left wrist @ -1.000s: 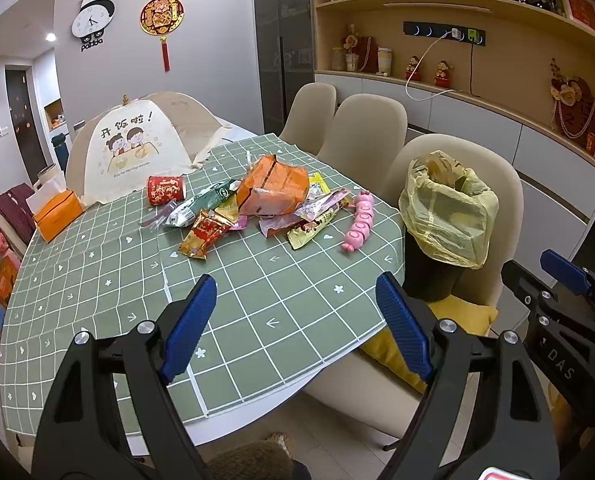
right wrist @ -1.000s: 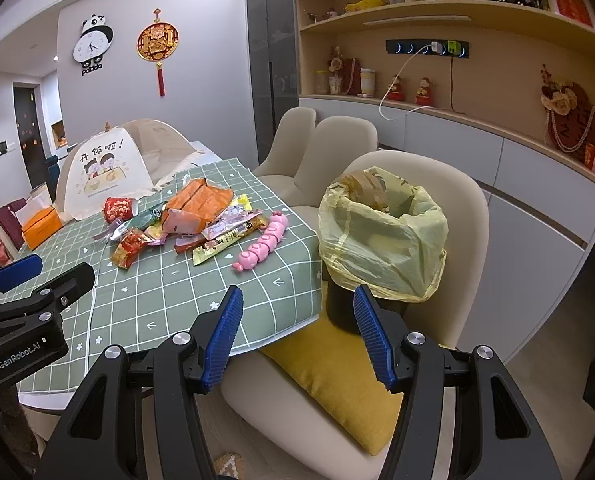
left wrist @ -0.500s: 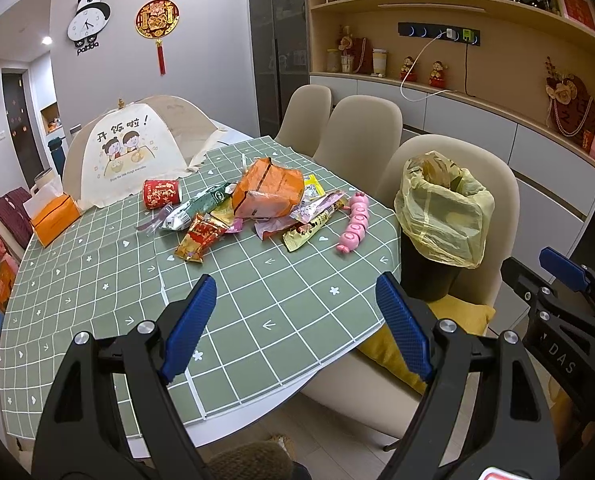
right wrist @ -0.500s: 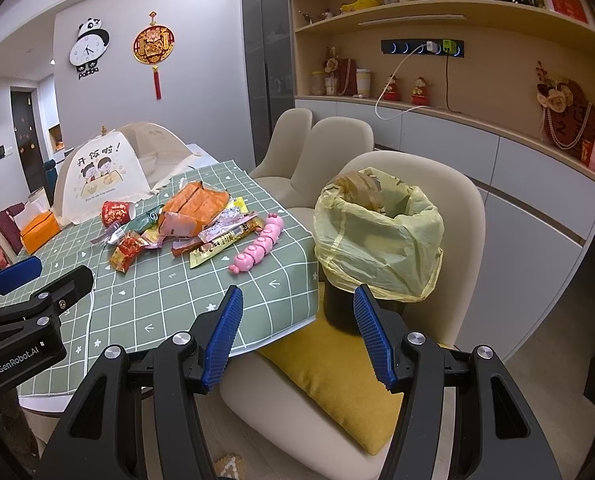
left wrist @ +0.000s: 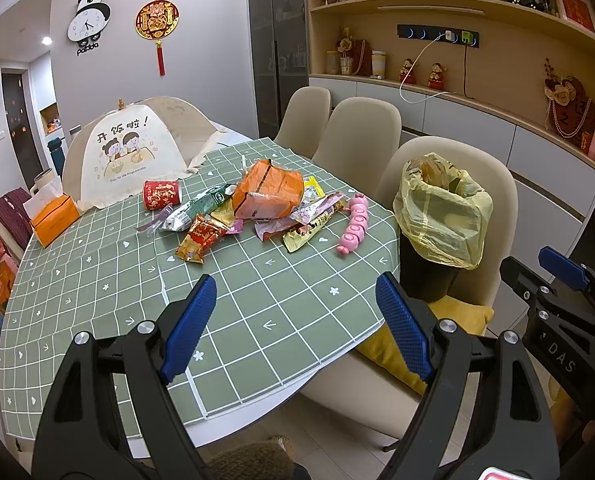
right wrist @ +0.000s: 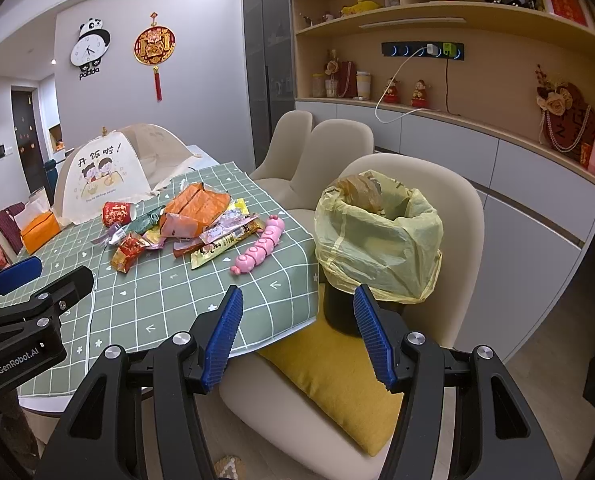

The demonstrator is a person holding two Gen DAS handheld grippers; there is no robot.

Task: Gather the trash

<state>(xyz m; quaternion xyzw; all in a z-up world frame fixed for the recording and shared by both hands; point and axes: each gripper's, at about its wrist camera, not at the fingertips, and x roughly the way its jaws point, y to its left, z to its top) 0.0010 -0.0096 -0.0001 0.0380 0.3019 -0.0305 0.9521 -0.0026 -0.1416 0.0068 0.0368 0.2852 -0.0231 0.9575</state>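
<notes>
Low in the left wrist view, the left claw [left wrist: 293, 320] stands wide open and holds nothing; low in the right wrist view, the right claw [right wrist: 297, 334] is also spread and empty. Both hang short of the round surface with the green checked cloth [left wrist: 257, 320].

The trash, a heap of crinkled snack wrappers [left wrist: 257, 212], lies at mid-frame on the cloth, well apart from either claw. The likely risk is that thin foil slips from the pads or one pinch drags its neighbours, since the wrappers overlap. The pink segmented toy [left wrist: 353, 232] just right of the heap could be swept along.

Right of the surface, the black bin lined with a yellow plastic bag [right wrist: 377, 236] stands on a beige chair [right wrist: 465, 216]; a loose drop could miss its slack mouth. Further up and left, a red can [left wrist: 161, 194] and a cream mesh food cover [left wrist: 129, 156] sit behind the heap.
</notes>
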